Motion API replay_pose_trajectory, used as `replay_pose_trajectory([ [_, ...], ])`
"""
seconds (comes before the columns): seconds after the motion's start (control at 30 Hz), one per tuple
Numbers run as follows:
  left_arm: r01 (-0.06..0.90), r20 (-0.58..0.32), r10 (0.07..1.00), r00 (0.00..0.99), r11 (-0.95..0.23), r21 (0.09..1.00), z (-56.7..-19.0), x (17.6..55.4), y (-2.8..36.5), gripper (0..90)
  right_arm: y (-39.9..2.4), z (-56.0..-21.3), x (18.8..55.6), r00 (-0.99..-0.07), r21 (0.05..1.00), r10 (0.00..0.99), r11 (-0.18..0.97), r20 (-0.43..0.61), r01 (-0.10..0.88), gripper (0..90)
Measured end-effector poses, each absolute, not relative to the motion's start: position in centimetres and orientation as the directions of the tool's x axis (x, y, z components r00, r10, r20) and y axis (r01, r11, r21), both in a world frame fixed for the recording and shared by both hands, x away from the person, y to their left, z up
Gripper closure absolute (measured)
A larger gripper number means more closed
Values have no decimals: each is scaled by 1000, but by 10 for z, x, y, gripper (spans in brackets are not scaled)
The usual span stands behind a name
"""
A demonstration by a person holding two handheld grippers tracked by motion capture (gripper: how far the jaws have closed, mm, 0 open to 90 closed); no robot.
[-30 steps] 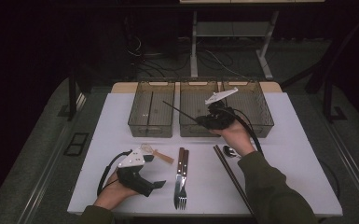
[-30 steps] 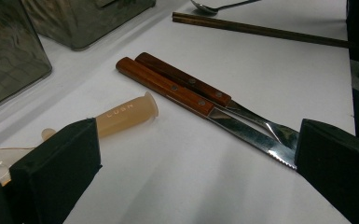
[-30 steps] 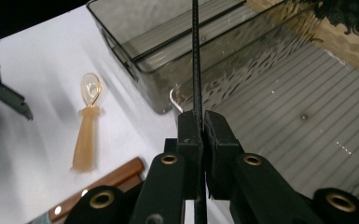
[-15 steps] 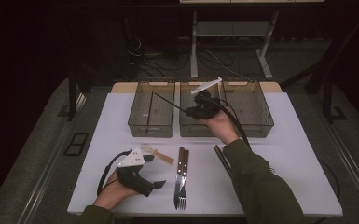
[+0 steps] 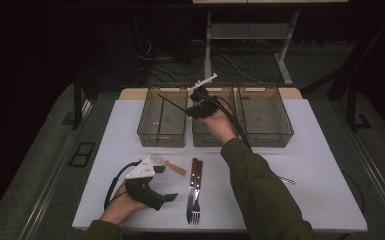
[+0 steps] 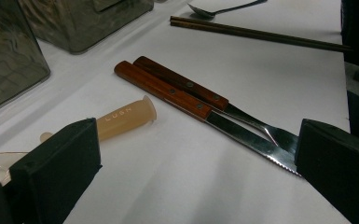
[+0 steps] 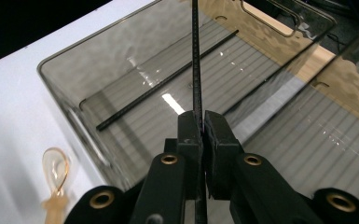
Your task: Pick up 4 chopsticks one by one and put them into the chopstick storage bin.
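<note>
We are clamping a thin black chopstick (image 7: 196, 70) between the closed jaws of our right gripper (image 7: 201, 122), holding it over the left smoky bin (image 5: 162, 117), where another black chopstick (image 7: 168, 80) is lying on the ribbed floor. Well in front of that bin, our left gripper (image 5: 167, 197) is resting on the white table (image 5: 320, 165), its jaws spread wide and grasping nothing, with the wooden-handled knife (image 6: 200, 109) and fork (image 6: 214, 100) lying just beside it.

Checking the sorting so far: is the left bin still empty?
No, one black chopstick already lies slantwise on the floor of the left bin.
</note>
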State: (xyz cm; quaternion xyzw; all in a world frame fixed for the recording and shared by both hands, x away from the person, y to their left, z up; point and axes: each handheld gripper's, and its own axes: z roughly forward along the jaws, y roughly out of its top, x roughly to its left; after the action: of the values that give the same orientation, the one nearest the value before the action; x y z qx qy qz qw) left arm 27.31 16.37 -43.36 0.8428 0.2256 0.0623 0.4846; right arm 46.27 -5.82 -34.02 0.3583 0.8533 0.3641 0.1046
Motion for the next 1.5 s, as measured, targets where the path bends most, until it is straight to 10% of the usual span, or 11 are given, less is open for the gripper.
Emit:
replay_pose_trajectory([
  [0.93,321,-117,436,892,-430,844,-433,273,164,0,2,-370,495,-674,647,733,470,92,600,849],
  [1.5,316,-111,434,894,-433,844,-434,274,164,0,-20,-359,489,-689,691,706,416,163,591,506],
])
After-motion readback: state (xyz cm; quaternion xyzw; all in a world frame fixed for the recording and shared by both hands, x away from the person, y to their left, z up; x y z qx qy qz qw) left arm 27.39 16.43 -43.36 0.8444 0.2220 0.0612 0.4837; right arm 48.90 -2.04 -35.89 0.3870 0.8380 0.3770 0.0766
